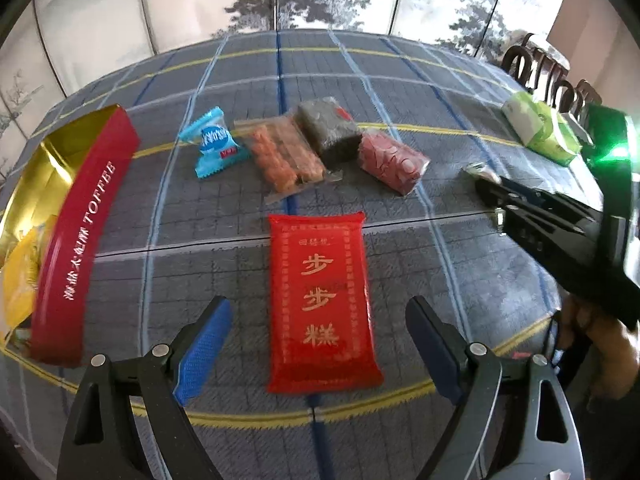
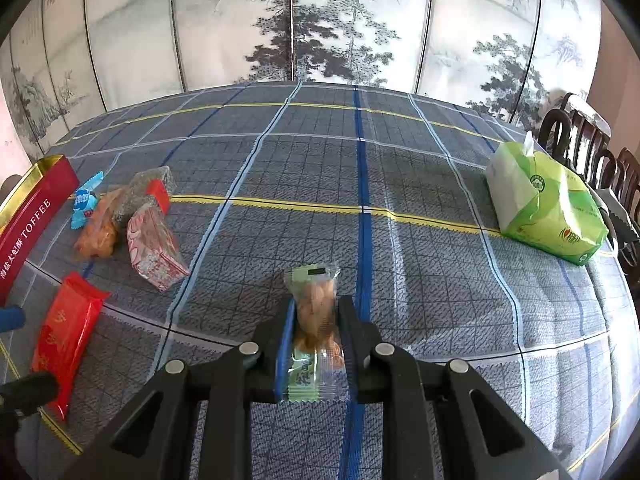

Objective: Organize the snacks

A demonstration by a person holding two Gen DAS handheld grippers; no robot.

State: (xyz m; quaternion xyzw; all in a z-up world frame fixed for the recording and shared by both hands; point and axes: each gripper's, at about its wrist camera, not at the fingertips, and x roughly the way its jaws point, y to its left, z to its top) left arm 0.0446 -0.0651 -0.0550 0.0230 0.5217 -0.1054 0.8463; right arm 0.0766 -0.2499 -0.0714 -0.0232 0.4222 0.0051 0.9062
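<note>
My left gripper (image 1: 320, 344) is open, its blue-padded fingers on either side of a flat red snack packet (image 1: 322, 300) with gold characters lying on the checked cloth. Behind it lie a blue candy (image 1: 214, 142), an orange snack pack (image 1: 280, 160), a dark block pack (image 1: 328, 128) and a pink-red pack (image 1: 392, 164). A red TOFFEE box (image 1: 80, 232) with gold lining stands open at the left. My right gripper (image 2: 318, 316) is shut on a clear pale-green packet of brown snacks (image 2: 316, 332), held above the cloth. The right gripper shows in the left wrist view (image 1: 484, 174).
A green tissue pack (image 2: 544, 204) sits at the table's right side, with dark wooden chairs (image 2: 592, 148) beyond it. A painted folding screen (image 2: 320, 20) stands behind the table. A yellow packet (image 1: 20, 280) lies inside the box.
</note>
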